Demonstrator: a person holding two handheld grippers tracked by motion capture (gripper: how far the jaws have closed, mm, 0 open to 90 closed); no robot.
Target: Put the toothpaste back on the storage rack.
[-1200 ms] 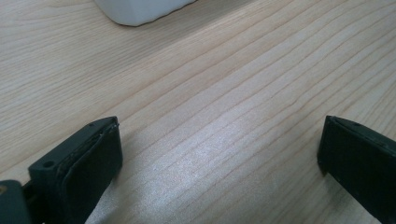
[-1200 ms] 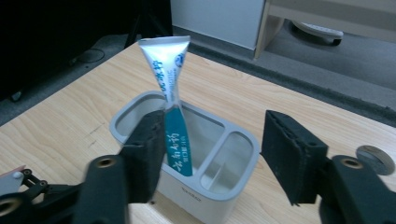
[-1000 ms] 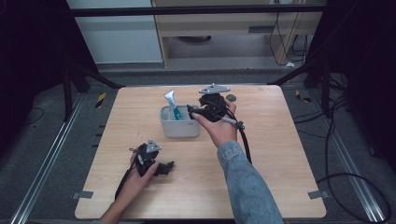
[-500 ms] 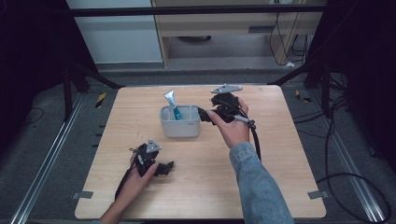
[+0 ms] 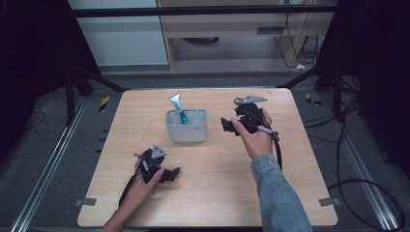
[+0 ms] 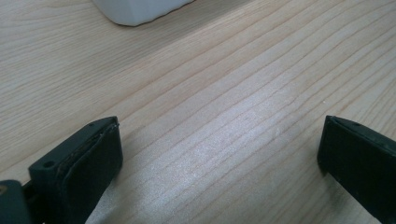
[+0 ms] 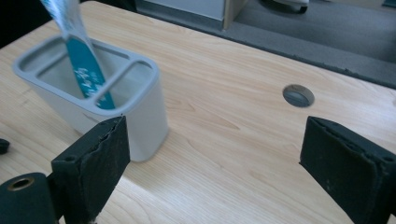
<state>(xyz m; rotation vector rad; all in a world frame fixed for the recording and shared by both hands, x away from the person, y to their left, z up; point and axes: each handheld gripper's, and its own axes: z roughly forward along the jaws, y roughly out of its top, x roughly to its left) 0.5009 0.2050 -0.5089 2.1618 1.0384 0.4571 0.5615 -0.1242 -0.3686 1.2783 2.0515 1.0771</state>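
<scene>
My right gripper [image 5: 227, 126] is up off the table [image 5: 300, 164], held just to the right of the grey holder [image 5: 186, 131] and clear of it. Jaws are wide apart, nothing between them but bare wood. Looking along them in my right gripper view [image 7: 210, 158], the holder [image 7: 140, 116] sits off by my left jaw, partly behind its tip, not between the two. It stands upright and has divided compartments on top. A teal and white tube [image 7: 86, 65] leans inside the compartment that lies on the left in that view, its crimped end poking up past the rim. In the high view the tube [image 5: 179, 110] tilts up and left out of the holder's left compartment. Past my right jaw there's a round grey hole [image 7: 298, 95] in the tabletop.

My left gripper [image 5: 170, 173] is down low near the front left of the table, my hand [image 5: 140, 186] wrapped around it, well apart from the holder. Its jaws are spread wide too, with nothing in them. In my left gripper view [image 6: 219, 154] I see wood grain between the jaws, and a corner of the holder [image 6: 135, 10] at the top edge, far ahead of the jaw tips.

My right hand [image 5: 254, 140] grips the right gripper's handle, its cable trailing back along my denim sleeve [image 5: 280, 198].
</scene>
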